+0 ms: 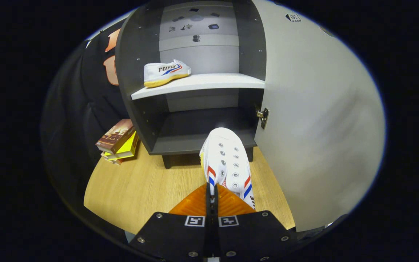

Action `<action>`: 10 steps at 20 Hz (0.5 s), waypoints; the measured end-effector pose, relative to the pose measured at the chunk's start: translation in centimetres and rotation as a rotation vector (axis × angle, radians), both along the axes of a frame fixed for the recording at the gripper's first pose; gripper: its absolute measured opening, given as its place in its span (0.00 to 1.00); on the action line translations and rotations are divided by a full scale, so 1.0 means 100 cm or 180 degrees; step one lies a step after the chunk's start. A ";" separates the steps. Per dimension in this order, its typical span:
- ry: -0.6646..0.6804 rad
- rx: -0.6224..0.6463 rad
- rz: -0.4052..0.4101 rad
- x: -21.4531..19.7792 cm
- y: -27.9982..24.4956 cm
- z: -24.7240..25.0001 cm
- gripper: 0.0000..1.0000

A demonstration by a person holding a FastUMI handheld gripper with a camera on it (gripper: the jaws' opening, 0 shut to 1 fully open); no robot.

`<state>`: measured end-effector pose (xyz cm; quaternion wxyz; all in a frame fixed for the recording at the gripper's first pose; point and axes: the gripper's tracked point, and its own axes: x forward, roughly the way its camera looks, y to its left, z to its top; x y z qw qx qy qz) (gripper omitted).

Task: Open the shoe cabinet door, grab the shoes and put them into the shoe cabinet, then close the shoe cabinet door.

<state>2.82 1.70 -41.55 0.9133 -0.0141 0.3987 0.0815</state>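
- While the cabinet (140,54) stands with its door (315,120) swung wide to the right, the tongs (212,198) are clenched on the near edge of a white shoe (226,160), both fingers pressed together on it.
- The held shoe has red and blue stripes on its sides and rows of metal eyelets, and its toe points away from the tongs toward the cabinet.
- Its toe hangs in front of the cabinet's lower compartment, over that compartment's front lip.
- A second white shoe (166,72) with a yellowish sole lies on the left part of the pale upper shelf (213,83), its side turned toward the camera.
- A metal hinge (263,116) shows on the door's inner edge, level with the lower compartment.
- The cabinet rests on short dark feet on a wooden worktop (136,189).
- A small stack of books (118,142) lies on the worktop just left of the cabinet, against the black cloth wall.
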 end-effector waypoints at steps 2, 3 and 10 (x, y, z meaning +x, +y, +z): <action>-0.0046 -0.0018 0.0022 0.004 0.002 0.020 0.00; -0.0112 -0.0058 0.0042 0.008 0.004 0.030 0.00; -0.0500 -0.0174 0.0136 0.053 0.018 0.102 0.00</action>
